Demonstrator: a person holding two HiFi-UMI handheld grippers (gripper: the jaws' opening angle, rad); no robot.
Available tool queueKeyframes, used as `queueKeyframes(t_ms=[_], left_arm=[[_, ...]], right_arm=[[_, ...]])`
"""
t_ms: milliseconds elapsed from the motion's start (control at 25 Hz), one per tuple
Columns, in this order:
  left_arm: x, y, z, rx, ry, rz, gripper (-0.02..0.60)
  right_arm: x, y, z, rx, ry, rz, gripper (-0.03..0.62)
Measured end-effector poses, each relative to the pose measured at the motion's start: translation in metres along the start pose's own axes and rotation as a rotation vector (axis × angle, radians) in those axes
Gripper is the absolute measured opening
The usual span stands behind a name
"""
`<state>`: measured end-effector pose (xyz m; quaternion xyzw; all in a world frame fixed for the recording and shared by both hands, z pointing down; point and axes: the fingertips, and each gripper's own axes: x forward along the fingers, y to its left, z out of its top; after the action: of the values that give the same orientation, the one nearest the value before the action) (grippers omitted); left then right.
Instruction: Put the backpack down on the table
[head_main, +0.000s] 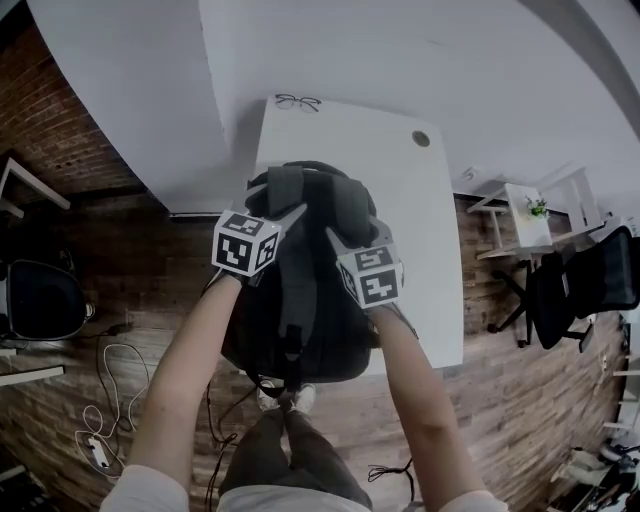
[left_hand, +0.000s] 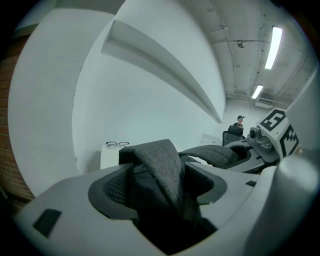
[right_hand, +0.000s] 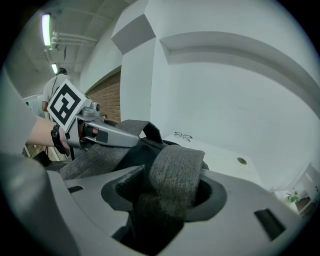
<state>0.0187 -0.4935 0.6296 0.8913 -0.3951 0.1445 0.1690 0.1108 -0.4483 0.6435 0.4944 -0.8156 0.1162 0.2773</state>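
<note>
On the table (head_main: 400, 200), backpack (head_main: 310, 330) sits; left gripper (left_hand: 159, 171) & right gripper (right_hand: 169, 176) released (strap (left_hand: 150, 150) loose betw. each's jaws).

Far edge: glasses (head_main: 297, 101); backpack (head_main: 305, 300) fills table (head_main: 425, 230) front.

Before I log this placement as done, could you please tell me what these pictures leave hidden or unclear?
Head view: whether the backpack sits fully on the table; its own bulk covers the contact.
Both gripper views: the backpack's base, blocked by the shoulder straps up close.
Head view: details of the glasses, too small.
Left gripper view: the distant person, too small.
</note>
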Motion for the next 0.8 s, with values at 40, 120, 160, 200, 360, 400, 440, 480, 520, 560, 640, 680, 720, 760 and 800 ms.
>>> queueKeyframes(t_ms=[40,120,160,200,360,400,440,480,520,560,640,680,720,760,800], left_arm=[[-0.004,-0.002,0.002,0.011,-0.008,0.003,0.322],[-0.014,-0.008,0.002,0.029,-0.007,0.009,0.328],[-0.018,-0.011,0.001,0.038,-0.006,0.012,0.331],[-0.023,-0.013,0.0,0.046,-0.006,0.016,0.34],[-0.042,-0.02,-0.001,0.078,-0.016,0.033,0.368],[-0.045,-0.022,-0.001,0.083,-0.02,0.034,0.371],[-0.049,-0.025,-0.001,0.084,-0.025,0.033,0.373],[-0.052,-0.028,0.0,0.084,-0.028,0.03,0.373],[-0.054,-0.03,-0.001,0.085,-0.029,0.026,0.373],[-0.055,-0.033,-0.001,0.089,-0.029,0.023,0.373],[-0.057,-0.039,-0.002,0.098,-0.031,0.019,0.373],[-0.059,-0.041,-0.001,0.101,-0.035,0.018,0.373],[-0.06,-0.044,-0.001,0.102,-0.039,0.016,0.373],[-0.062,-0.046,-0.001,0.104,-0.042,0.016,0.373],[-0.065,-0.048,-0.001,0.106,-0.043,0.016,0.373]], right_arm=[[-0.006,0.0,-0.001,0.005,-0.001,-0.007,0.219],[-0.016,0.001,-0.004,0.015,0.003,-0.02,0.224],[-0.021,0.001,-0.005,0.021,0.002,-0.027,0.226],[-0.026,0.002,-0.005,0.028,-0.003,-0.033,0.23],[-0.044,0.008,0.001,0.037,-0.03,-0.049,0.236],[-0.049,0.009,0.003,0.04,-0.035,-0.056,0.238],[-0.053,0.009,0.005,0.046,-0.043,-0.062,0.241],[-0.057,0.01,0.007,0.049,-0.05,-0.065,0.242],[-0.06,0.011,0.01,0.049,-0.056,-0.065,0.244],[-0.062,0.012,0.011,0.047,-0.057,-0.064,0.245],[-0.067,0.01,0.009,0.055,-0.05,-0.061,0.252],[-0.07,0.008,0.007,0.064,-0.044,-0.063,0.253],[-0.073,0.006,0.005,0.068,-0.039,-0.071,0.253],[-0.077,0.004,0.004,0.066,-0.036,-0.082,0.253],[-0.081,0.004,0.003,0.06,-0.035,-0.093,0.253]])
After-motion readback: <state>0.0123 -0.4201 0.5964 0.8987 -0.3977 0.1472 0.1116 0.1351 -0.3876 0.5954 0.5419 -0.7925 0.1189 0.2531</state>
